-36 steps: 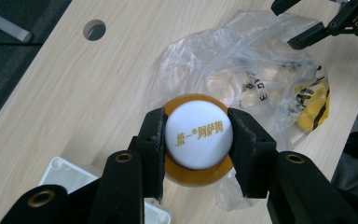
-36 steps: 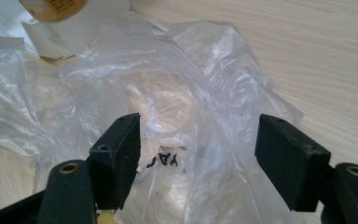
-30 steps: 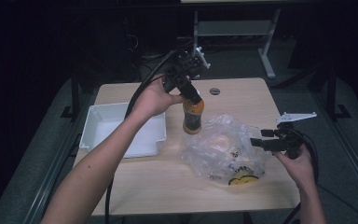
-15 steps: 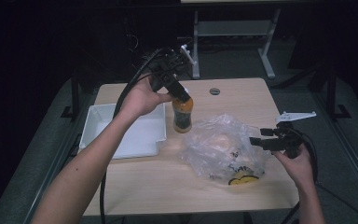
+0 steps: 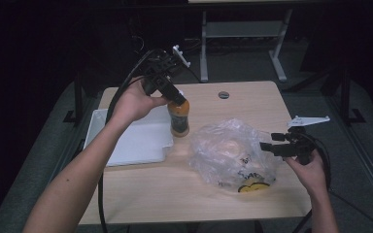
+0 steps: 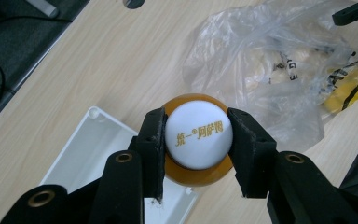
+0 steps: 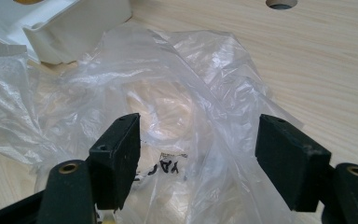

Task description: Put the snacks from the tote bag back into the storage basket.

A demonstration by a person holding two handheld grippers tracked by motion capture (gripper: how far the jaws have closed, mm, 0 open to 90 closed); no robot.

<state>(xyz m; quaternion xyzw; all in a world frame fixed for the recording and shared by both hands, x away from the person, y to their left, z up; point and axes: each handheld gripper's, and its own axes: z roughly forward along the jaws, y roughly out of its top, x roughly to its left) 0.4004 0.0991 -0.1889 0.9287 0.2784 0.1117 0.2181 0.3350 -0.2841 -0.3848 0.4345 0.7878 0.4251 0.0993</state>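
An upright bottle of orange drink (image 5: pixel 179 119) with a white cap (image 6: pixel 199 134) is at the right edge of the white tray (image 5: pixel 126 143). My left gripper (image 5: pixel 177 98) comes down on it from above and is shut on the cap, one pad (image 6: pixel 153 140) on each side. A crumpled clear plastic bag (image 5: pixel 230 155) with yellow and black print lies to the right. My right gripper (image 5: pixel 268 145) hovers at the bag's right side, open. In the right gripper view its jaws (image 7: pixel 198 158) stand wide apart over the bag (image 7: pixel 177 93) and press on nothing.
The tray (image 6: pixel 86 149) lies at the left of the wooden table (image 5: pixel 175 189), with a corner (image 7: pixel 70 25) close to the bag. A round cable hole (image 5: pixel 224 94) is near the table's far edge. A metal stand (image 5: pixel 243 34) is on the floor behind.
My left gripper has carried the bottle to the left, away from the bag and up to the tray's edge. The right gripper has stayed where it was.
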